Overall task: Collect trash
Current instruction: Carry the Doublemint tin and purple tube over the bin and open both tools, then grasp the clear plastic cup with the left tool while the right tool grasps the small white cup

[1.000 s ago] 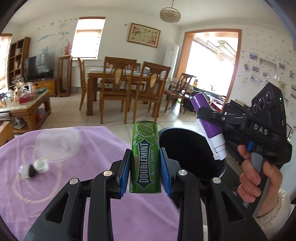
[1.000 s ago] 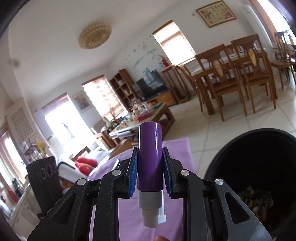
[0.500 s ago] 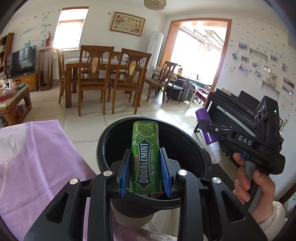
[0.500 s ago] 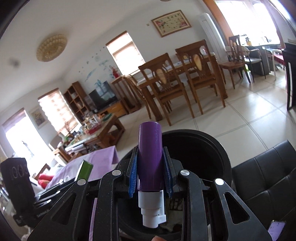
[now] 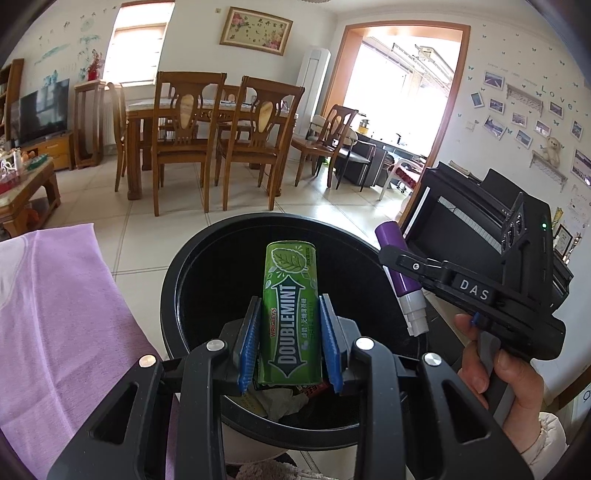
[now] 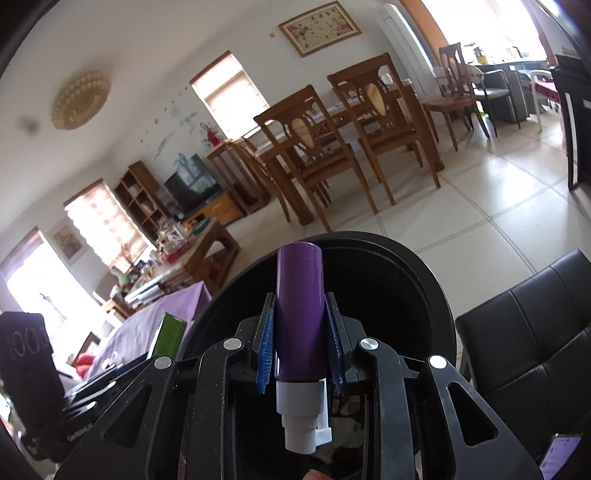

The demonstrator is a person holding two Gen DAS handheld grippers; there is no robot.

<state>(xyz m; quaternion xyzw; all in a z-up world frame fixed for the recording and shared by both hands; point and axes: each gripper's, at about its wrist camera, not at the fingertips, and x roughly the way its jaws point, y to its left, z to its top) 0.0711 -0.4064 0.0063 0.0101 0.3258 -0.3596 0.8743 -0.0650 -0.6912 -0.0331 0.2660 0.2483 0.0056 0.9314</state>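
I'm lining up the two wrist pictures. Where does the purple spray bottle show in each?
Left wrist: the purple spray bottle is right of centre, clamped in the right gripper, above the black bin's right rim.
Right wrist: the bottle is at centre, upright between the blue fingers.
Shared landmark: the black bin.

a lived-in home, an open living and dining room: a wooden dining table point(image 5: 207, 110) ringed by carved chairs point(image 5: 255, 147), a television point(image 5: 38, 109) on a low cabinet, a framed flower picture point(image 5: 256, 30), a black piano point(image 5: 476, 221), family photos point(image 5: 517, 122) along the wall, pale floor tiles point(image 5: 332, 206).
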